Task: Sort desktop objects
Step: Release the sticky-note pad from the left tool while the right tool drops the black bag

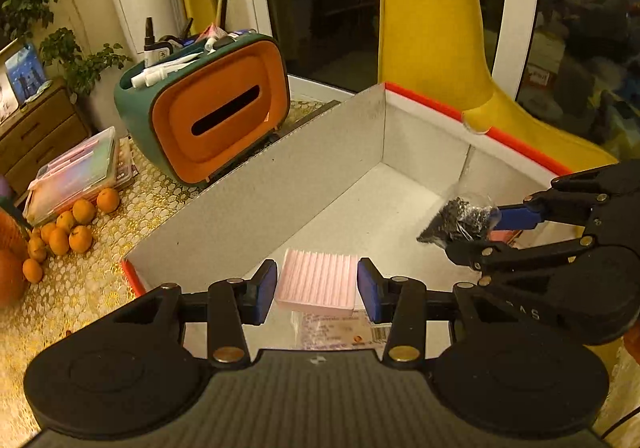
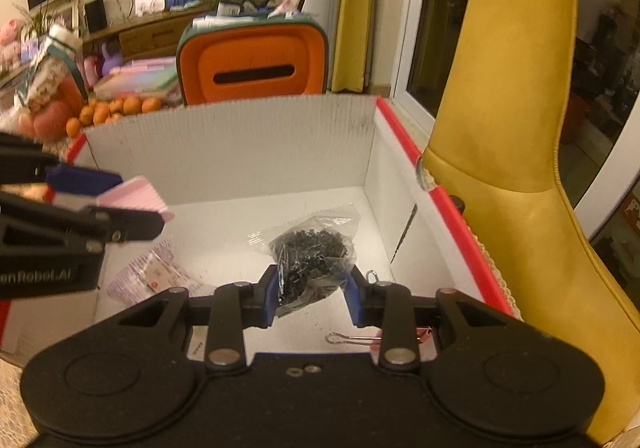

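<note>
Ahead of both my hand-held grippers sits the large white corrugated box with red rim, open-topped, on the gold-patterned tabletop. Beyond its far wall stands the green and orange tissue-box organiser, pens and tubes upright in its top.

My left hand-held gripper is clamped on a pink ribbed block over the box's near-left part; the block's ridges run away from me, along the fingers. Beneath it, on the box floor, lies a flat clear packet with a printed label.

My right hand-held gripper pinches a clear plastic bag of small black parts, held above the box floor, its loose top pointing away from me. Just under that hand-held gripper lies a pink binder clip, its wire handle pointing left.
</note>
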